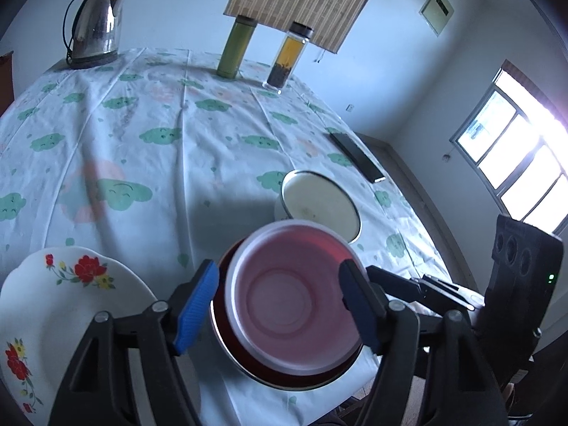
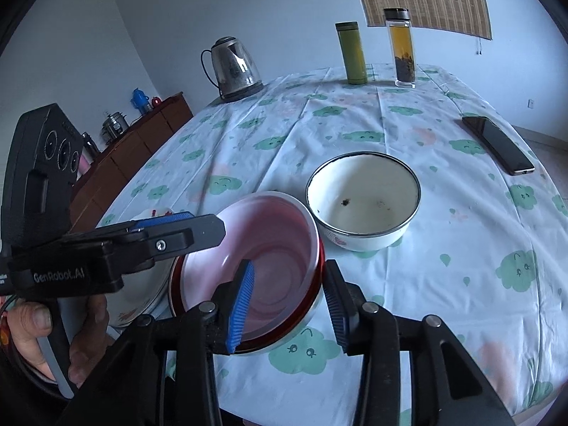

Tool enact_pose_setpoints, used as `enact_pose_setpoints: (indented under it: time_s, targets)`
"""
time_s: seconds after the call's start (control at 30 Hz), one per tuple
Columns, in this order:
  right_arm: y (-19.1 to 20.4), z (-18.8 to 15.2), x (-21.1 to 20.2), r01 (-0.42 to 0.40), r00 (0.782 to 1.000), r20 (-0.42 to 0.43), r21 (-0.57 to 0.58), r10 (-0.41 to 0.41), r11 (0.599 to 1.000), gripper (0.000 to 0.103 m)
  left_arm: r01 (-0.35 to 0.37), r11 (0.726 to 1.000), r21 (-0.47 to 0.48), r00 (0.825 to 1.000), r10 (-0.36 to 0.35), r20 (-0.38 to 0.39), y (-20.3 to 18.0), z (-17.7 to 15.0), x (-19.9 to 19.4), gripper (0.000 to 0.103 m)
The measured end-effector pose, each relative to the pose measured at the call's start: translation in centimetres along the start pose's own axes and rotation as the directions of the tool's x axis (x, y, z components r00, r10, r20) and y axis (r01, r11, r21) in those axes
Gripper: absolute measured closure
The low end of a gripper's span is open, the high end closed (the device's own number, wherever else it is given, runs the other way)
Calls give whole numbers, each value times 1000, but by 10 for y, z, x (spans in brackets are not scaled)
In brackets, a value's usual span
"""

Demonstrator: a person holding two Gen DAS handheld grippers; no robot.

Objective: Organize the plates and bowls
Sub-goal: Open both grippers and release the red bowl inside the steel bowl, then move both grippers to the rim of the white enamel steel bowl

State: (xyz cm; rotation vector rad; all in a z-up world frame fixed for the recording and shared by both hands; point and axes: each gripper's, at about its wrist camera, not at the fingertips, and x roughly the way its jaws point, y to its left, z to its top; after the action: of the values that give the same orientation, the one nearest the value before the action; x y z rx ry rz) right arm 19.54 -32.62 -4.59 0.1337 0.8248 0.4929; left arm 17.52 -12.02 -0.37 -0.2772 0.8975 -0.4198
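While the pink bowl (image 1: pixel 294 294) sits nested inside a red-rimmed bowl (image 1: pixel 248 365) near the front edge of the bench (image 1: pixel 159 177), both claws hang around it. The left claw (image 1: pixel 280 305) stands apart, its blue pads (image 1: pixel 197 307) flanking the pink bowl's rim on either side without pressing on it. In the right wrist view the right claw (image 2: pixel 289 307) is also apart — one blue pad (image 2: pixel 241 307) lies inside the pink bowl (image 2: pixel 255 248), the other outside the red rim (image 2: pixel 321 262), so the near wall of the stack runs between them; no pad visibly squeezes it.

A white enamel bowl (image 2: pixel 364 202) with dark specks on its bottom stands just beyond the stack, close beside it. A white plate (image 1: pixel 67 319) with red flowers lies on the bench left of the stack, partly behind the left claw's arm. In the right wrist view a hand (image 2: pixel 71 337) grips the left tool's handle at the lower left.

Farther back on the cloud-print cloth stand a steel kettle (image 1: pixel 94 28), a green flask (image 1: pixel 236 48) and a glass bottle (image 1: pixel 287 56) of amber liquid with dark leaves at its bottom. A dark phone (image 2: pixel 498 145) lies flat near the right edge of the bench, well apart from the bowls.
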Motion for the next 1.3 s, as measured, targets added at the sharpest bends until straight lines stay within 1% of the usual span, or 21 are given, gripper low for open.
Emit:
enact_pose_setpoints:
  time_s: [0.1,0.13,0.2,0.27,0.37,0.43,0.63,0.8,1.0,1.03,1.13,1.2,1.3]
  targets:
    - [-5,0,-2,3,1000,3,10,-3,1000,61,-19,1000,8,1000,19,11,-1,3,-3,31]
    - [-5,0,-1,-1,1000,-3,5,1,1000,61,-27,1000,4,1000,27,10,0,4,-3,29]
    - [-2,-2,2,-25,1000,-16,-10,24,1000,61,-35,999,-3,999,35,7,2,5,-2,28]
    - [1,-3,1,-19,1000,-11,-23,19,1000,60,-42,999,-2,999,42,3,2,7,-1,28]
    - [-5,-4,0,-37,999,-5,5,37,999,60,-54,999,-2,998,54,9,3,10,-2,28]
    - [-10,-4,-2,-23,1000,9,23,23,999,60,-64,998,3,998,64,12,3,14,-2,28]
    - [-20,-2,-10,-19,999,38,63,17,998,60,-85,996,30,996,84,14,-5,29,2,28]
    - [-32,1,-10,14,999,41,114,-19,993,60,-121,990,68,993,122,-5,-14,43,14,28]
    - [-48,7,-10,57,997,46,162,-65,985,60,-105,990,94,993,109,-48,-24,58,29,28]
    - [-51,8,-10,63,996,50,171,-73,983,60,-113,989,99,991,119,-53,-26,62,31,28]
    - [-61,12,-8,80,994,55,204,-93,976,60,-109,988,109,991,116,-65,-30,69,38,28]
    - [-68,17,-3,95,992,56,230,-111,969,60,-123,985,122,988,134,-81,-32,74,46,28]
    - [-76,23,1,108,990,59,247,-127,963,60,-114,983,147,986,130,-102,-35,82,53,28]
